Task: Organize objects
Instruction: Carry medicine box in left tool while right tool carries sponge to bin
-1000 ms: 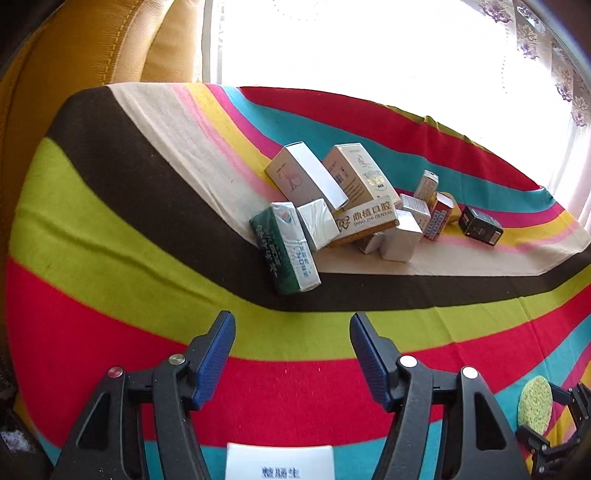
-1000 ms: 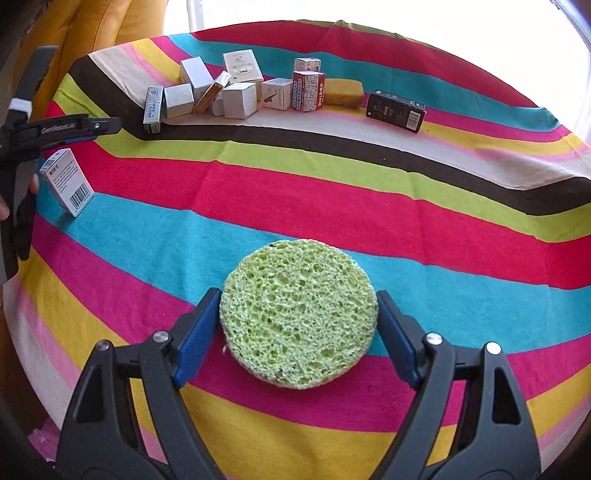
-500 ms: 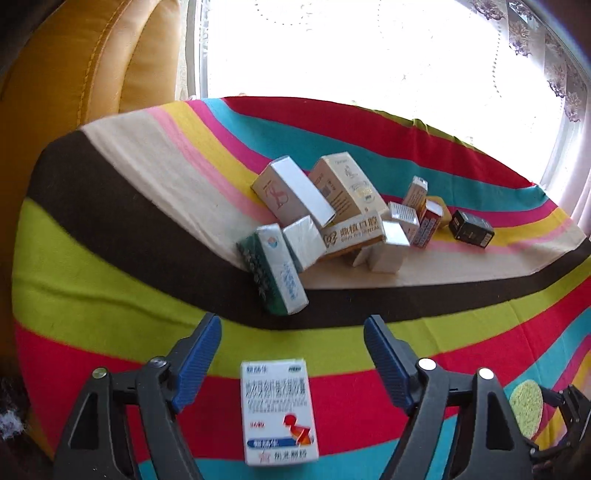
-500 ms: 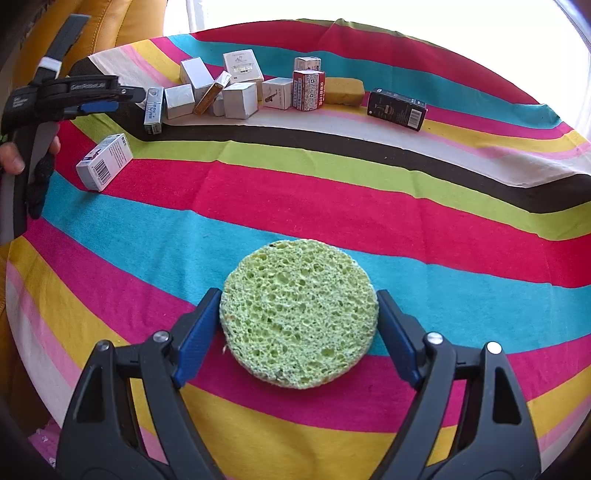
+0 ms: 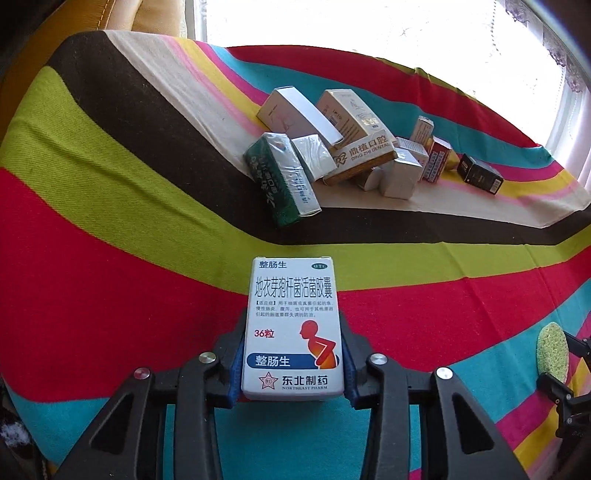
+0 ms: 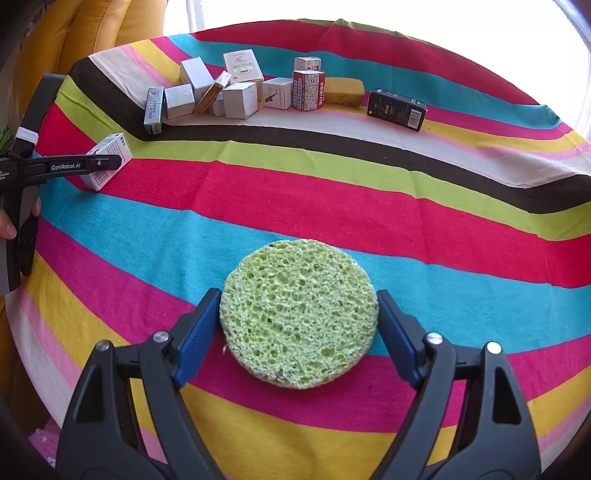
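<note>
Left wrist: open striped cloth beyond clamped box.

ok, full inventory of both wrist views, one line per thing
medicine box: 1, white and blue, between left gripper's pads
round sponge: 1, green, between right gripper's pads
box cluster: about ten, mostly white, one green, one red, far cream stripe
black box: 1, right of cluster, lying flat
block sponge: 1, yellow, behind red box
striped cloth: 1, multicolour, covers table
cushion: yellow, far left
left gripper: black, blue pads, just closed on medicine box
right gripper: black, blue pads, holding round sponge
</note>
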Action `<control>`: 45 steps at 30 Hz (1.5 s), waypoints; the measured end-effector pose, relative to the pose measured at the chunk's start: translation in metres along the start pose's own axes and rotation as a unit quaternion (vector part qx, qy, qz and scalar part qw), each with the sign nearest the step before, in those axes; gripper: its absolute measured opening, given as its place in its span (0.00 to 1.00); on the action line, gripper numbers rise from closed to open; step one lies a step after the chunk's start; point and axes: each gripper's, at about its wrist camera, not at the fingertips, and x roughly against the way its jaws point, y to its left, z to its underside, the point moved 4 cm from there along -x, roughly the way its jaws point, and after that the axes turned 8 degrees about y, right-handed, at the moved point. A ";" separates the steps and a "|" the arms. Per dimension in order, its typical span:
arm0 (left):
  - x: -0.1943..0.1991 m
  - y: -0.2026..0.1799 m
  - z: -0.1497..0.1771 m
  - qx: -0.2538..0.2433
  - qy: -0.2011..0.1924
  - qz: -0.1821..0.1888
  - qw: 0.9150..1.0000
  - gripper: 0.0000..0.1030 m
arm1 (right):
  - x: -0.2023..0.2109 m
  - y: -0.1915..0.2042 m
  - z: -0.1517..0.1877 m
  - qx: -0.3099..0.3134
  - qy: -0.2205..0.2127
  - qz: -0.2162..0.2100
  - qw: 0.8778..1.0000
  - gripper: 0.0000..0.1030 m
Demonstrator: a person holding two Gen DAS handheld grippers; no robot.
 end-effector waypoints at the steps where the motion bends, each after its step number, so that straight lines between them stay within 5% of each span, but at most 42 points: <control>1: 0.003 -0.004 0.005 -0.005 -0.004 -0.002 1.000 0.41 | 0.000 0.000 0.000 0.000 0.000 0.000 1.000 0.81; 17: 0.072 -0.066 0.101 -0.071 -0.021 0.018 0.997 0.41 | 0.002 0.002 0.001 0.007 0.000 0.001 1.000 0.81; 24: 0.078 -0.085 0.115 -0.083 -0.010 0.027 0.996 0.41 | 0.025 -0.001 0.019 -0.044 0.000 -0.041 0.998 0.81; 45: 0.111 -0.151 0.136 -0.146 -0.023 0.055 0.987 0.41 | 0.103 -0.014 0.074 -0.054 -0.026 -0.046 0.997 0.81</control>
